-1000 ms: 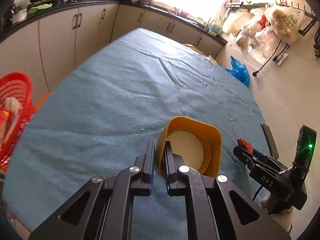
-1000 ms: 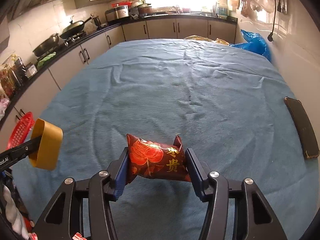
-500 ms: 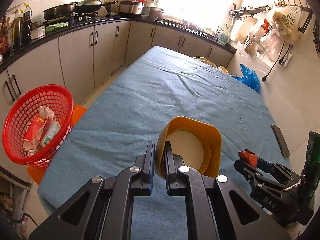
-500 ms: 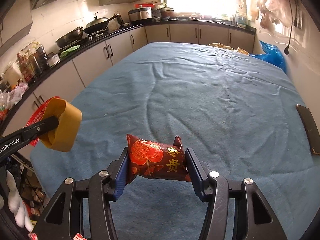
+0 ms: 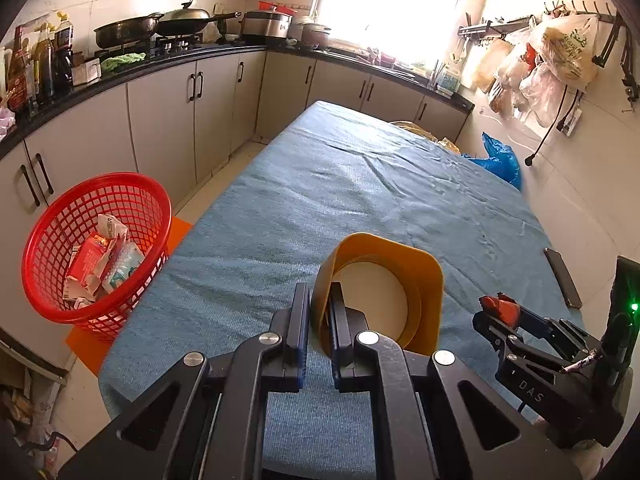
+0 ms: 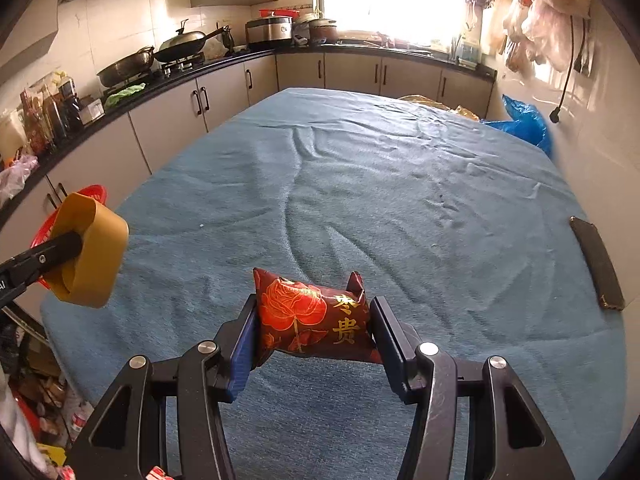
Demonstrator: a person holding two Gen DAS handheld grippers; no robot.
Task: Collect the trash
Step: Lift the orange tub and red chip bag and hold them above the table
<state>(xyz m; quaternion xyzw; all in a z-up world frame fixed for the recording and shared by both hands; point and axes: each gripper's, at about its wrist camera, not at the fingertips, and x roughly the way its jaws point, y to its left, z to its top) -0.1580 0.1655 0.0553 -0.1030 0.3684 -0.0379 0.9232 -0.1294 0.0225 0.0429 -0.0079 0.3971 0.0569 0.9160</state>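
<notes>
Kitchen table point(image 5: 360, 184) | left gripper point(image 5: 319, 316) jaws pinching yellow cup point(image 5: 384, 292) | right gripper point(image 6: 314, 332) jaws clamping red packet point(image 6: 312, 320)

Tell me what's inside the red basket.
The red basket holds crumpled trash: a red-and-white carton, a torn white wrapper and a pale bluish packet. Anything beneath them, and the basket's bottom, is covered.

The table cloth point(image 6: 400, 208) is a plain blue-green. Above it, a dark red packet point(image 6: 316, 322) bears an orange-red rose outlined in gold and gold characters. The flattened cup point(image 5: 384, 292) above the cloth is mustard yellow outside, cream inside. Left of the cloth stands a bright red mesh basket point(image 5: 52, 272); a black phone point(image 6: 596, 264) lies at the cloth's right edge.
</notes>
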